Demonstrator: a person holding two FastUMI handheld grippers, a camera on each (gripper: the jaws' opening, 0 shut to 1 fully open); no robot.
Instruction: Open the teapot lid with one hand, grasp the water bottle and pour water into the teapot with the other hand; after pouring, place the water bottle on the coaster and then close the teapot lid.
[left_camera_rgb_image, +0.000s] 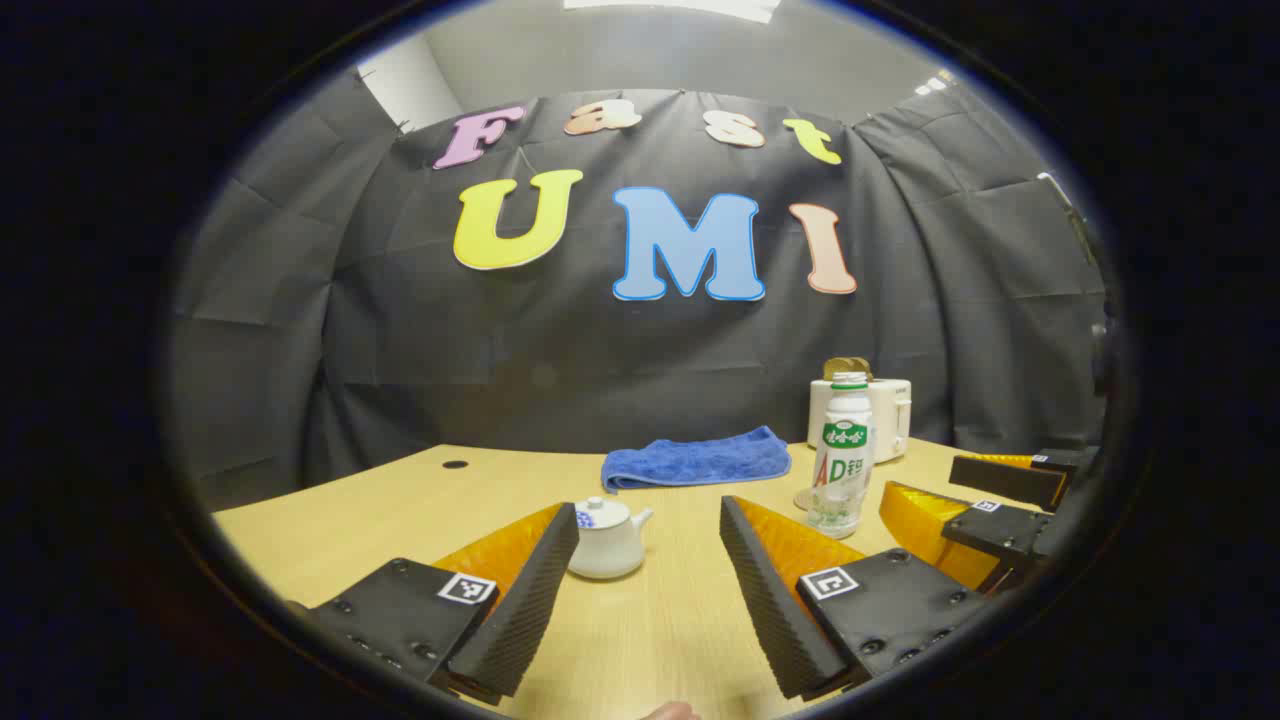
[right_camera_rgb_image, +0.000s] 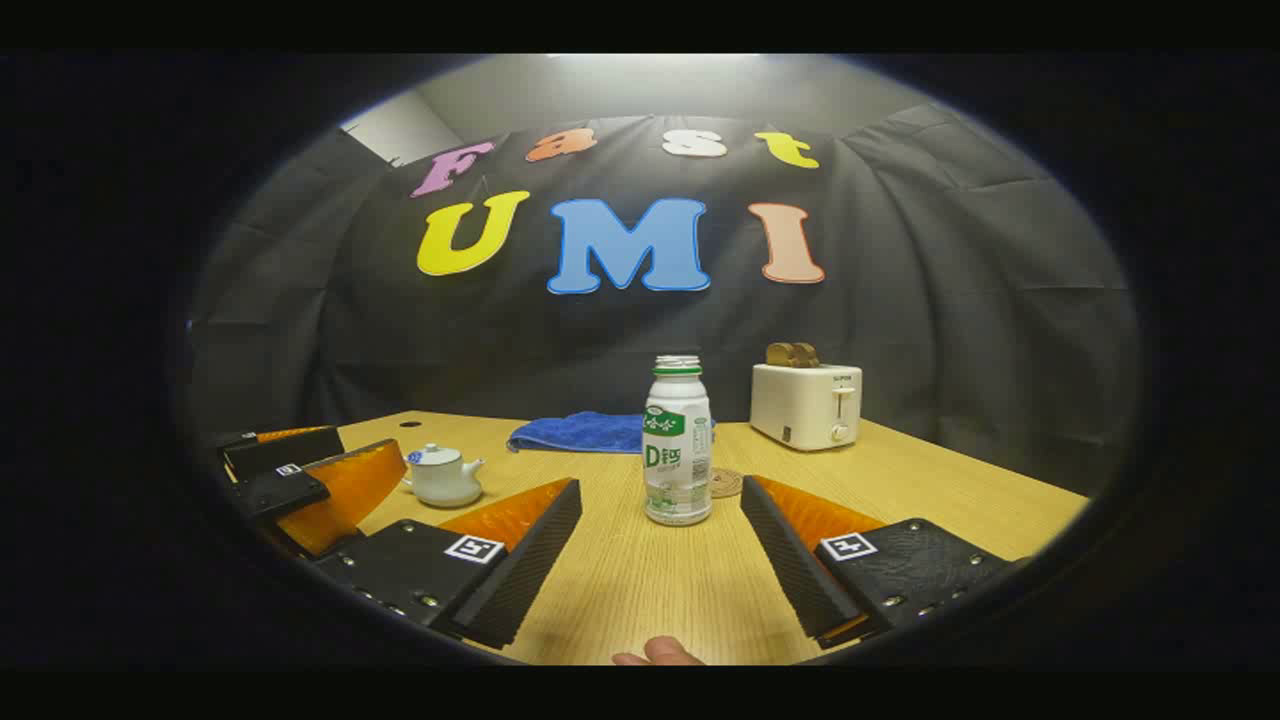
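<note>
The left hand-held gripper (left_camera_rgb_image: 648, 560), jaws apart, faced the teapot (left_camera_rgb_image: 606, 540) at twelve o'clock; the right hand-held gripper (right_camera_rgb_image: 660, 545), likewise apart, faced the upright water bottle (right_camera_rgb_image: 678, 445).

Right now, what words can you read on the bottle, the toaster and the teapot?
Water bottle: the label has print, too blurred to quote.
Toaster: a tiny word on the front, too small to read.
Teapot: a blue pattern, no words.

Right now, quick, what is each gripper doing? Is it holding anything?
Left gripper: open, holding nothing, teapot ahead.
Right gripper: open, holding nothing, water bottle ahead.
</note>
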